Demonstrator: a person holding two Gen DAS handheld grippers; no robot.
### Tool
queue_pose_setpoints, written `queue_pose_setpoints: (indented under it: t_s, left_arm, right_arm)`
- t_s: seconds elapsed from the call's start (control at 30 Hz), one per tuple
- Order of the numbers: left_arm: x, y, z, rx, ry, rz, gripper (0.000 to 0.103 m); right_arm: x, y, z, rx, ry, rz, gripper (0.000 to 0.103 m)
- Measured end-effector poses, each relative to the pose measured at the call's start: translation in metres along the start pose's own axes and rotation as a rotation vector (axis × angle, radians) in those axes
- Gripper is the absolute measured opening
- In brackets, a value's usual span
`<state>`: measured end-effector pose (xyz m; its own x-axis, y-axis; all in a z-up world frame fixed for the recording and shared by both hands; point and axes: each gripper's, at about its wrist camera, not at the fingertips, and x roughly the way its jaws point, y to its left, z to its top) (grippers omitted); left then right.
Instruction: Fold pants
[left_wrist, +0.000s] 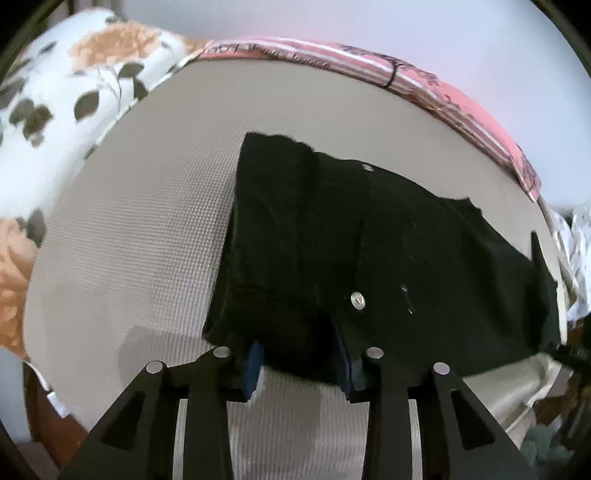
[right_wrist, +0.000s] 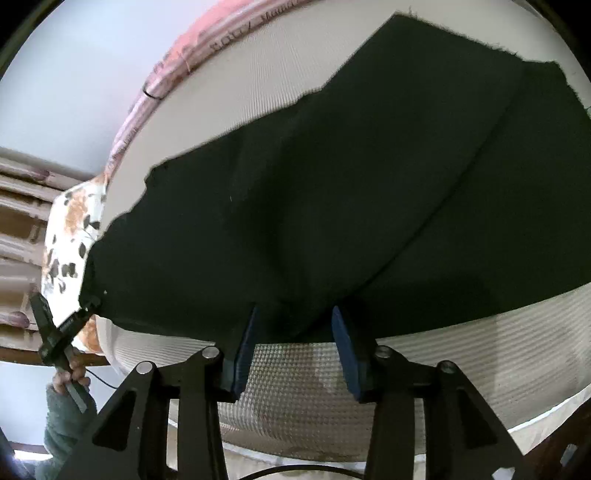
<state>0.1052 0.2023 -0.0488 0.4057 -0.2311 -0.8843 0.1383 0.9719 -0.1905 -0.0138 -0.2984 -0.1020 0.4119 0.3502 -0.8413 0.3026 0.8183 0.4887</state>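
Black pants lie spread flat on a beige textured mattress, with a silver button near the waist. In the left wrist view my left gripper is open, its blue-padded fingers straddling the near edge of the waistband. In the right wrist view the pants fill the middle, and my right gripper is open with its pads at the near hem of the fabric. The left gripper also shows at the far left of the right wrist view, at the pants' corner.
A floral pillow lies at the left end of the mattress. A pink striped sheet runs along the far edge, against a pale wall. The mattress's near edge drops off just below my right gripper.
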Motion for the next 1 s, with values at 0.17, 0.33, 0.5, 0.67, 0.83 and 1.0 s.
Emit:
queue_pose_setpoints:
  t_s: [0.17,0.33,0.5,0.67,0.83,1.0]
  left_arm:
    - [-0.023,-0.029,-0.017,0.096,-0.047,0.077,0.037]
    - [-0.029,-0.092,-0.036,0.245,-0.087,-0.037,0.037]
    - [-0.007,-0.185,-0.05,0.443,-0.034,-0.19,0.037]
    - [0.02,-0.264,-0.062,0.583,0.037,-0.304,0.037]
    - [0.041,-0.327,-0.084,0.709,0.122,-0.368,0.037]
    - [0.058,-0.366,-0.104,0.766,0.186,-0.396,0.037]
  right_arm:
    - [-0.026,-0.031,0.015,0.034,-0.075,-0.014,0.04]
    - [-0.038,-0.083,0.047,0.15,-0.143,-0.005,0.04]
    - [-0.041,-0.115,0.076,0.2,-0.169,0.031,0.04]
    - [-0.043,-0.133,0.102,0.192,-0.182,0.036,0.04]
    - [-0.043,-0.149,0.118,0.187,-0.185,0.065,0.04]
    - [-0.043,-0.157,0.127,0.187,-0.191,0.095,0.038]
